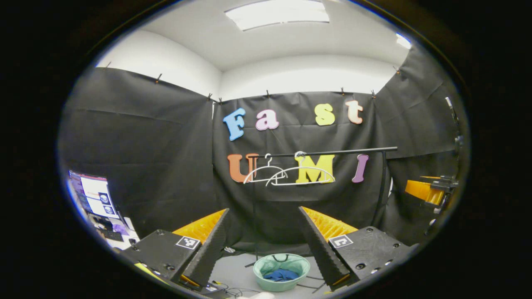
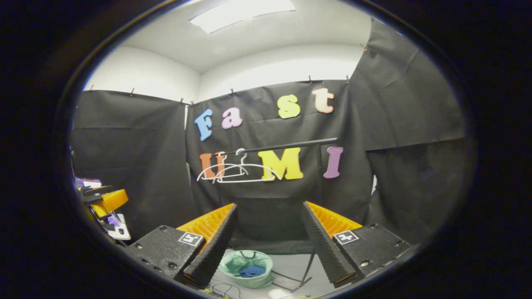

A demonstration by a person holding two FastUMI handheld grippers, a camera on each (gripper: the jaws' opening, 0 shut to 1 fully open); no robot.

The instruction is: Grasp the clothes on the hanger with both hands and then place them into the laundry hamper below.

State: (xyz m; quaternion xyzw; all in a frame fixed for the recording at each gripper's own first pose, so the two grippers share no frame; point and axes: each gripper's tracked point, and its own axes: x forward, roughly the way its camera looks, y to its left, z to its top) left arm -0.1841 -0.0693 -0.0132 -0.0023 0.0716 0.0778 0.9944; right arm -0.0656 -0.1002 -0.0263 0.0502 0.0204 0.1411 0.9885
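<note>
Both hand-held grippers open, holding nothing.
Blue clothes [image 1: 281, 274] lie in green laundry hamper [image 1: 262, 277] below rail [image 1: 332, 152]; two bare white hangers [image 1: 300, 176] hang there.

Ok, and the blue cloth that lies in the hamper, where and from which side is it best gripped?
Probably from straight above, on its bunched middle. The blue cloth lies crumpled low inside the green hamper, whose wall rings it, so a sideways approach looks blocked.
</note>
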